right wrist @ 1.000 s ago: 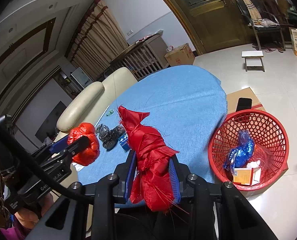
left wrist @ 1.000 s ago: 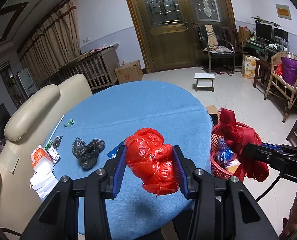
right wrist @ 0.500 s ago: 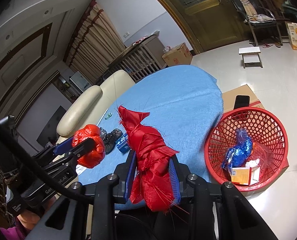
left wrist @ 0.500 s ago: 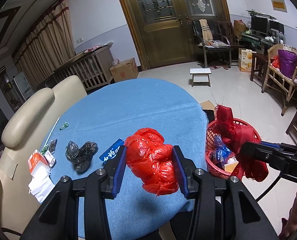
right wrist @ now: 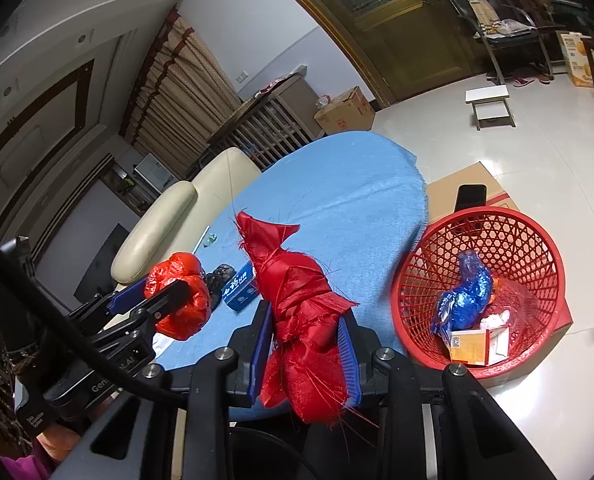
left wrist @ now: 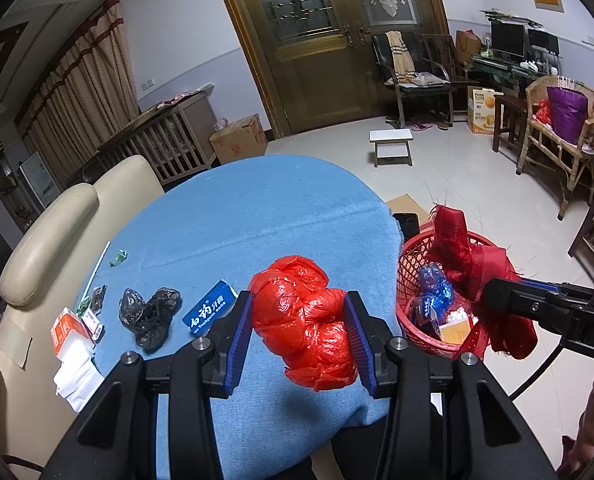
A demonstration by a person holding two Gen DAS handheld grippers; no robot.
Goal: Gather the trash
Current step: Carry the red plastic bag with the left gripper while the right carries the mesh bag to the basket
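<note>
**Holding two red bundles near the basket**

Your left gripper (left wrist: 300, 322) is clamped on a red bag (left wrist: 305, 320); your right gripper (right wrist: 303, 344) is clamped on red cloth (right wrist: 301, 308). That cloth partly hides the basket (left wrist: 407, 264) beside the table (left wrist: 257, 216). A blue box (left wrist: 211, 312) reads "Toothpaste"; other labels are unreadable.

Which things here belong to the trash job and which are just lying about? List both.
Job:
- red plastic bag in left tool
- red fabric bundle in right tool
- red basket
- black bag, toothpaste box on table

Lying about:
- white stool
- cardboard box
- sofa
</note>
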